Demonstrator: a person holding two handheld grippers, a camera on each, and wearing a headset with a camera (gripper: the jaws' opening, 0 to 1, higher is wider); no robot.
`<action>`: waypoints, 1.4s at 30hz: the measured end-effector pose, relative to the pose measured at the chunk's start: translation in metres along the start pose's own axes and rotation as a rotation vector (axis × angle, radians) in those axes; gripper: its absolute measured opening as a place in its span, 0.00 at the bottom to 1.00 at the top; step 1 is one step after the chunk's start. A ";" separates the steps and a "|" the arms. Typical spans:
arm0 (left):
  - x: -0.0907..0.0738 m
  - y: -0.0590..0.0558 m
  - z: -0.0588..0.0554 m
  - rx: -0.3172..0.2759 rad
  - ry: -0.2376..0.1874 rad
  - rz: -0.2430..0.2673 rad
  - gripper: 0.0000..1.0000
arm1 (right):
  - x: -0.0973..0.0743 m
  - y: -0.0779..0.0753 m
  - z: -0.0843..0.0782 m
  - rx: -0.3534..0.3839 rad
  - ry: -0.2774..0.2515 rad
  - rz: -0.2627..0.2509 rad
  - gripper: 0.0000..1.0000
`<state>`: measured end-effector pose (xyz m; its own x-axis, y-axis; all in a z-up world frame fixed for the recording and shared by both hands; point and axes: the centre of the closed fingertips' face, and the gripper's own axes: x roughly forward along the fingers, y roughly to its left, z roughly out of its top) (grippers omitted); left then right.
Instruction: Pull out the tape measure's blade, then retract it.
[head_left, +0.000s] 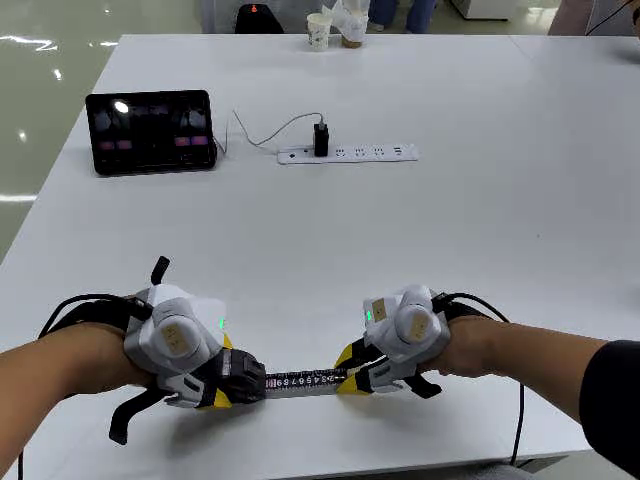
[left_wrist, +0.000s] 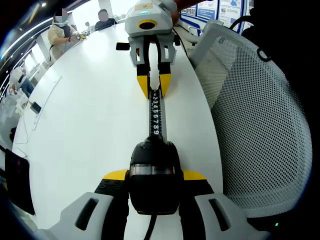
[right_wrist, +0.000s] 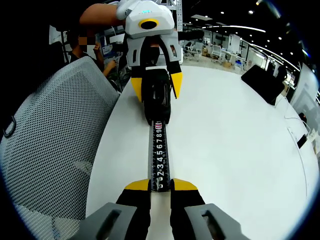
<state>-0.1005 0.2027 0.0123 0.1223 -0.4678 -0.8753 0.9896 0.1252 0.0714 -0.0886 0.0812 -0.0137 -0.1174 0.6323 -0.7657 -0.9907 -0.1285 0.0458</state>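
A black tape measure case sits between the yellow-tipped fingers of my left gripper, which is shut on it; the case lies low near the table's front edge. Its black blade with white numerals runs a short way rightward to my right gripper. From the right gripper view, the blade stretches from the case down to my right gripper, shut on the blade's end. The left gripper view has the blade leading up to the right gripper.
A white table carries a dark tablet at the back left and a power strip with a plugged charger. Paper cups stand at the far edge. A grey mesh chair is close behind the front edge.
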 end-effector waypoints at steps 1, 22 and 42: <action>0.000 0.000 0.000 -0.001 -0.001 0.000 0.33 | 0.000 0.000 -0.001 0.002 0.001 -0.001 0.11; 0.000 0.000 0.000 -0.003 -0.002 0.004 0.33 | -0.013 0.000 -0.013 0.012 0.012 -0.010 0.11; 0.000 0.001 0.000 -0.006 -0.001 0.009 0.33 | -0.019 -0.002 -0.024 0.012 0.026 -0.020 0.11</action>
<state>-0.0999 0.2029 0.0120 0.1314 -0.4676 -0.8741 0.9879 0.1348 0.0764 -0.0830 0.0510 -0.0141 -0.0959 0.6147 -0.7829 -0.9936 -0.1064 0.0382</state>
